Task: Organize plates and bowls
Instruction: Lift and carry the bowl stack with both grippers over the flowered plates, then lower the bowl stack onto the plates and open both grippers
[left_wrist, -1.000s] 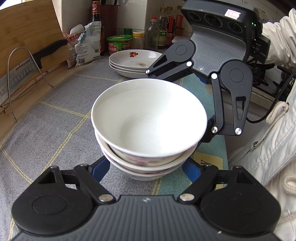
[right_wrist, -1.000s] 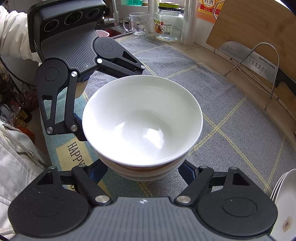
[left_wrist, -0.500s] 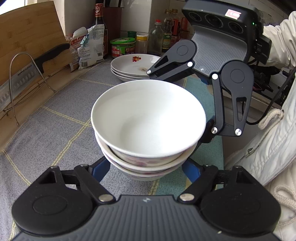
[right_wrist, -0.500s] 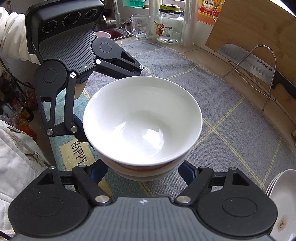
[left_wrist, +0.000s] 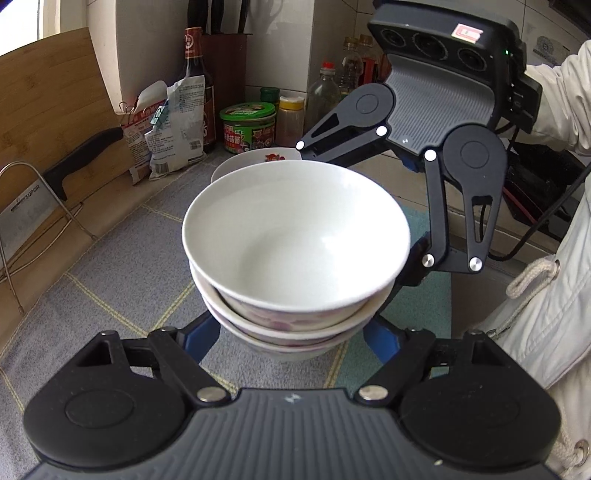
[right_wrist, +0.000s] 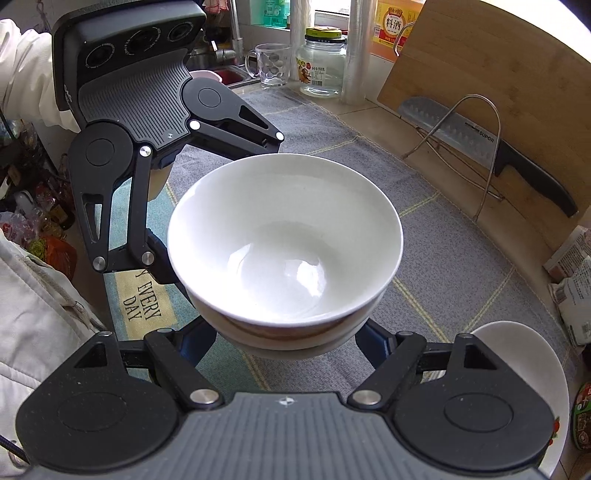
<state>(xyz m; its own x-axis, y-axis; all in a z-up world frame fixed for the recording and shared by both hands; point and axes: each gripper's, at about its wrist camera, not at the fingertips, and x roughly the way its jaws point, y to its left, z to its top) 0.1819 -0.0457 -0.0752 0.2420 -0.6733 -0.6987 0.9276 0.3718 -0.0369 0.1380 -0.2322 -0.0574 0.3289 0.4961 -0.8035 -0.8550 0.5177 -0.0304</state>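
A stack of three white bowls (left_wrist: 295, 240) with pink flower marks is held between my two grippers, above the grey mat (left_wrist: 122, 280). My left gripper (left_wrist: 291, 343) clasps the stack's lower part from one side, its blue fingers (left_wrist: 201, 338) against the bottom bowl. My right gripper (right_wrist: 288, 347) clasps the same stack (right_wrist: 284, 240) from the opposite side. Each gripper shows in the other's view, behind the bowls. A stack of white plates (left_wrist: 258, 158) sits just beyond the bowls; it also shows at the lower right of the right wrist view (right_wrist: 524, 369).
A knife on a wire rack (left_wrist: 44, 192) and a bamboo board (left_wrist: 48, 110) stand along the wall. Bags, jars and bottles (left_wrist: 247, 125) crowd the corner behind the plates. A glass jar (right_wrist: 321, 62) and mug (right_wrist: 267, 64) stand by the sink.
Both grippers have carried the bowl stack together toward the plates and the corner jars; the plates now lie close behind the bowls. The grip has not changed.
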